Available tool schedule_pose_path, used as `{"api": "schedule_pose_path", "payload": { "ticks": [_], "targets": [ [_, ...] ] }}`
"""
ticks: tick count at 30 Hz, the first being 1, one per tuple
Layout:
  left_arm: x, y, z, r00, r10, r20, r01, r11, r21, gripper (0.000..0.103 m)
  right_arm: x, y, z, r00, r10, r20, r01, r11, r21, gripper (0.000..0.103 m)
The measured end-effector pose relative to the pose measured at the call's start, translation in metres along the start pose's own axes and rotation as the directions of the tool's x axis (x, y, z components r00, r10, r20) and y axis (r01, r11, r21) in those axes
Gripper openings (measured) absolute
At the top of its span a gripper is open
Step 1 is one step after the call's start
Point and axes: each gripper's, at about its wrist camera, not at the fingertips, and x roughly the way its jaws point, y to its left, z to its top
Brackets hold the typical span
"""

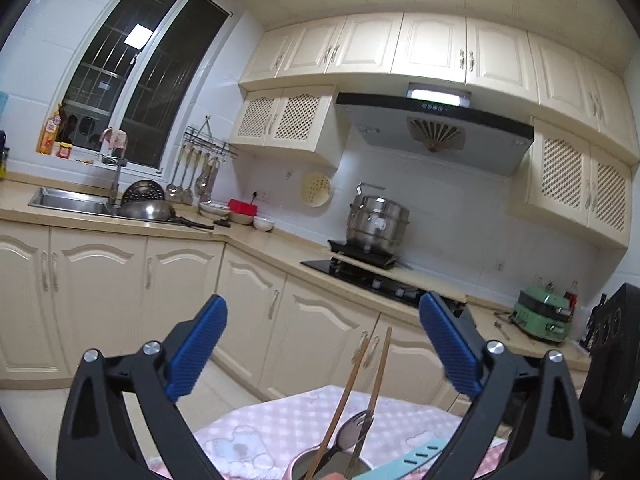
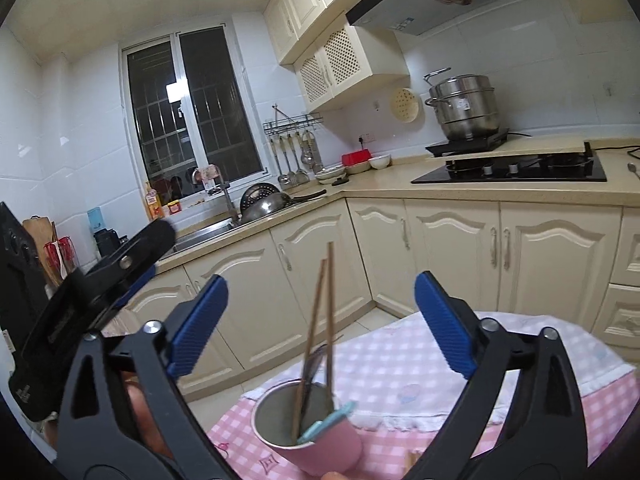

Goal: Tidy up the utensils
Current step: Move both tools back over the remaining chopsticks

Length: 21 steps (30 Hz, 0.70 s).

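A pink cup (image 2: 320,446) with a steel inside stands on a table with a pink checked cloth (image 2: 400,368). It holds two wooden chopsticks (image 2: 329,320), a dark metal fork and a light blue flat utensil (image 2: 326,424). In the left wrist view the cup (image 1: 298,462) sits at the bottom edge with the chopsticks (image 1: 378,372), the fork (image 1: 354,426) and the blue utensil (image 1: 420,456). My left gripper (image 1: 322,344) is open and empty above the cup. My right gripper (image 2: 320,320) is open and empty, its fingers either side of the chopsticks without touching.
Cream cabinets and a counter run along the walls, with a sink (image 1: 68,200), a black hob (image 2: 512,170) and a steel pot (image 2: 464,106). The left gripper's body (image 2: 80,292) shows at the left of the right wrist view. A green appliance (image 1: 546,314) stands on the counter.
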Motion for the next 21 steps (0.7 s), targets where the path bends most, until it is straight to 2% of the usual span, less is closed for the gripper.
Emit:
{"api": "schedule_pose_path", "payload": {
  "ticks": [5,9,17,21],
  "targets": [
    [-0.008,-0.010,0.002,0.996,0.055,-0.072,-0.054,0.998,0.015,0.097,-0.012,-0.022,0.007,0.997,-0.035,-0.062,0.035,0.999,-0.007,0.096],
    [-0.017,-0.021,-0.003,0.989,0.089,-0.116,-0.086,0.996,0.032,0.097,-0.019,-0.042,0.008,0.987,-0.063,-0.147,0.061,0.998,-0.018,0.096],
    [-0.028,-0.040,-0.022,0.970,0.135,-0.203,-0.126,0.991,0.054,0.097,-0.025,-0.076,-0.004,0.955,-0.095,-0.282,0.095,0.995,-0.015,0.096],
    [-0.030,-0.047,-0.035,0.956,0.153,-0.251,-0.142,0.988,0.061,0.097,-0.026,-0.088,-0.019,0.926,-0.102,-0.363,0.101,0.995,-0.022,0.096]
  ]
}}
